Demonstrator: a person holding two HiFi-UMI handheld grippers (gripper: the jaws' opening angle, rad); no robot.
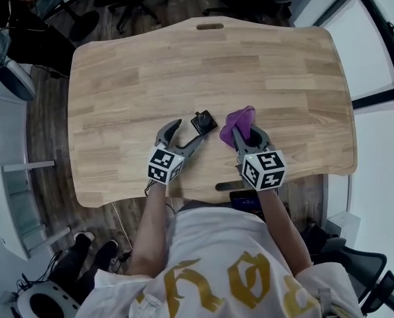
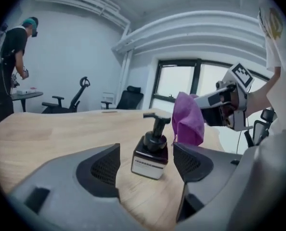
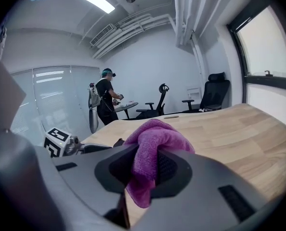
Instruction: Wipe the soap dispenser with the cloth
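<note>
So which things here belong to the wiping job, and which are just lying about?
In the job:
- soap dispenser, standing on the wooden table
- purple cloth, clamped in the right tongs
- left tongs, open, close to the dispenser

Just about:
- office chairs beyond the table
- a person standing at a far desk

R gripper point(image 3: 145, 170) clamped on purple cloth point(image 3: 150, 148), over wood table point(image 3: 239, 129).

Office: wooden tabletop point(image 1: 250, 65), black swivel chairs point(image 3: 216, 94) beyond its far edge, large windows point(image 3: 270, 42) on the right.
</note>
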